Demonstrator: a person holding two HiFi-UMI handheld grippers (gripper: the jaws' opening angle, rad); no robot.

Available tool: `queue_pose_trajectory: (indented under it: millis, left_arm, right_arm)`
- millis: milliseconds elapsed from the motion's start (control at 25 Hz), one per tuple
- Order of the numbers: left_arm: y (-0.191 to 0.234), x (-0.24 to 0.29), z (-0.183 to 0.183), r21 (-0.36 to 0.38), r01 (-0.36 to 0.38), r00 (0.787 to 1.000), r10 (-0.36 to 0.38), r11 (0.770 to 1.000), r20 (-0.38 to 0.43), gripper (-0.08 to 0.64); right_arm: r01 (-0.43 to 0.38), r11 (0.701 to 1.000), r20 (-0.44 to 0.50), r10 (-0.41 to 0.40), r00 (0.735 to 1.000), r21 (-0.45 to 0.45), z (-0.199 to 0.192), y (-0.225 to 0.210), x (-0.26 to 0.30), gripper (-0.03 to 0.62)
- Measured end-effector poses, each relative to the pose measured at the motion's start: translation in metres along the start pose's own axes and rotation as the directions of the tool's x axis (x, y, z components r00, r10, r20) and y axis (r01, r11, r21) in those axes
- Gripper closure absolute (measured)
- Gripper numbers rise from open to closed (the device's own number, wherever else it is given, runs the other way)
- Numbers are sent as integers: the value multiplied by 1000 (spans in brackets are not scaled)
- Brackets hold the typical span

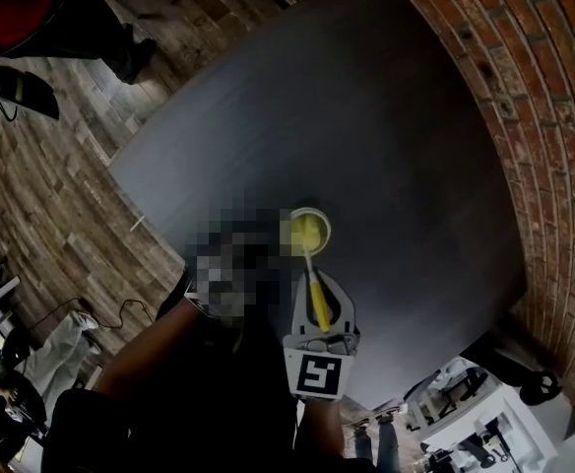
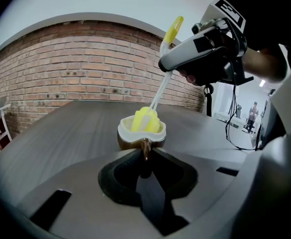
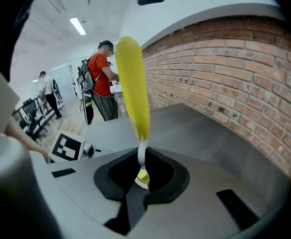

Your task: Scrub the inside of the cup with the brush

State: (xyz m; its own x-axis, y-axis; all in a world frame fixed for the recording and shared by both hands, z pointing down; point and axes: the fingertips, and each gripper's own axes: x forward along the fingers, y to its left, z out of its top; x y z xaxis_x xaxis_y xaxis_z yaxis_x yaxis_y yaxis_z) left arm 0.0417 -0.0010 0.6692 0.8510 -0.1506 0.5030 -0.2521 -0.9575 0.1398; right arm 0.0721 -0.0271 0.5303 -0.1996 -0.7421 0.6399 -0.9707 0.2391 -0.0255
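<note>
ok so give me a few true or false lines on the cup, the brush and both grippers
1. The head of the yellow long-handled brush is inside the white-rimmed brown cup. True.
2. The right gripper is open and empty. False: it is shut on the brush's handle.
3. The cup lies on its side. False: it is upright, mouth up.
4. The left gripper is shut on the cup. True.
</note>
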Motion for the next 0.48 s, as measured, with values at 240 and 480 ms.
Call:
queue_pose_trajectory:
  millis: [240,480]
  left_arm:
    - [0,0,0,2,4,1000,-4,1000,-5,479]
    - [0,1,0,3,1,1000,-1,1000,-4,479]
  right_arm:
    - [-40,990,-68,49,996,136,1,-9,-3,545]
    - [-26,999,-208,32,978,31,-10,-11,-3,545]
